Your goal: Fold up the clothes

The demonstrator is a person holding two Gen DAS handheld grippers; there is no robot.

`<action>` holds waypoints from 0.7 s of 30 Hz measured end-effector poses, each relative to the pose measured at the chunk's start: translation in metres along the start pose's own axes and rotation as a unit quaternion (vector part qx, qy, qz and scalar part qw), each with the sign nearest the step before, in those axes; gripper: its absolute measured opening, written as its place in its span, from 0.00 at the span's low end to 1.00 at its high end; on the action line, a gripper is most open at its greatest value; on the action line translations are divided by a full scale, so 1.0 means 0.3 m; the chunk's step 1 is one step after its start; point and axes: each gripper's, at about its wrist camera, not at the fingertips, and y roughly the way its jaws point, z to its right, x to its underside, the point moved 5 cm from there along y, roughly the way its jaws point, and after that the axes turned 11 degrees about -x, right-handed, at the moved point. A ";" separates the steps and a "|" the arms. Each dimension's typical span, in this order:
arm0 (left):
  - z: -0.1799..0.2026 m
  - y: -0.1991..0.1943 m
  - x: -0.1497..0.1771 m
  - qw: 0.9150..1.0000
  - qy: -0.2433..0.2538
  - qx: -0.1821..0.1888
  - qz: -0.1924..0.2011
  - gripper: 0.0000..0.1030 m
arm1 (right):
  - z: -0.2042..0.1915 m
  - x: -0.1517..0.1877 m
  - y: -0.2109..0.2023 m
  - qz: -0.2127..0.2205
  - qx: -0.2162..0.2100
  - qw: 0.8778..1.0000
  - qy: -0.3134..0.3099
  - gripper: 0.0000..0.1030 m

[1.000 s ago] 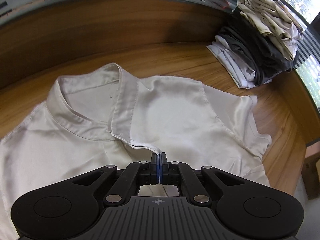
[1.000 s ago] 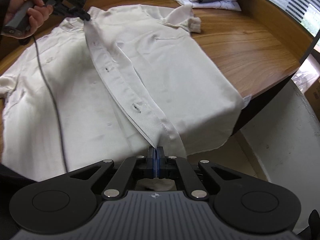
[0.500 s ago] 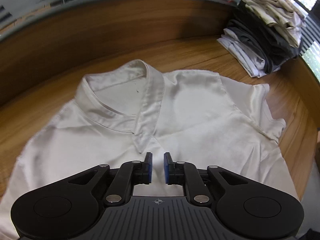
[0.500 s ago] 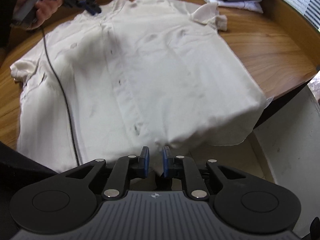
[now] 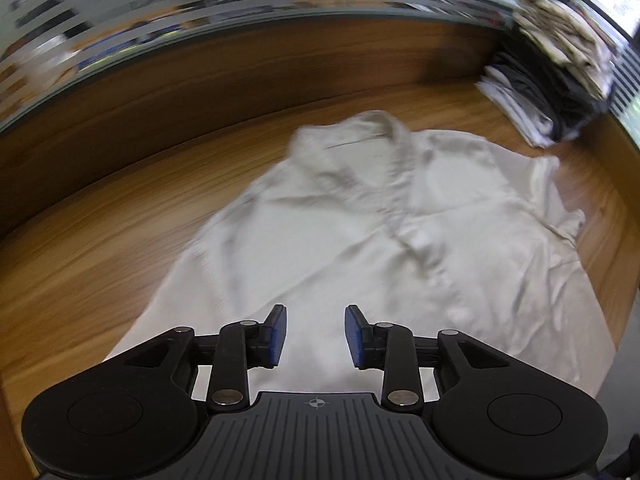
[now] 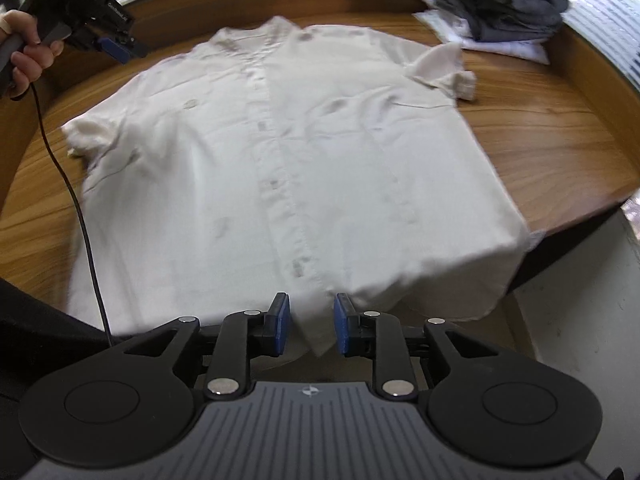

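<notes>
The white shirt (image 6: 304, 152) is lying spread face-up on the wooden worktop (image 6: 540, 128), hem overhanging its edge, both the left gripper (image 5: 315, 334) and right gripper (image 6: 308, 322) having just been opening, nothing being gripped; a sleeve-side grasp is probably being called for next, folded clothes (image 5: 560, 80) being stacked by the window.

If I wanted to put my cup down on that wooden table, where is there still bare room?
Bare wood lies left of the white shirt, beside its left sleeve, and between its right sleeve and the table edge. The far right corner is crowded with a stack of folded clothes. The shirt covers the middle, its hem overhanging the near edge.
</notes>
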 end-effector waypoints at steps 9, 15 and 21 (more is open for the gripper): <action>-0.305 -0.070 0.171 0.992 -0.097 -0.078 -0.017 0.56 | -0.155 -0.001 0.044 -0.003 -0.065 0.997 -0.039 0.33; -0.448 -0.046 0.245 0.983 -0.152 -0.098 -0.021 0.60 | -0.303 0.017 0.116 -0.007 -0.088 0.994 -0.067 0.41; -0.497 0.015 0.280 0.984 -0.140 -0.106 -0.042 0.61 | -0.473 0.060 0.221 -0.007 -0.105 0.992 -0.073 0.41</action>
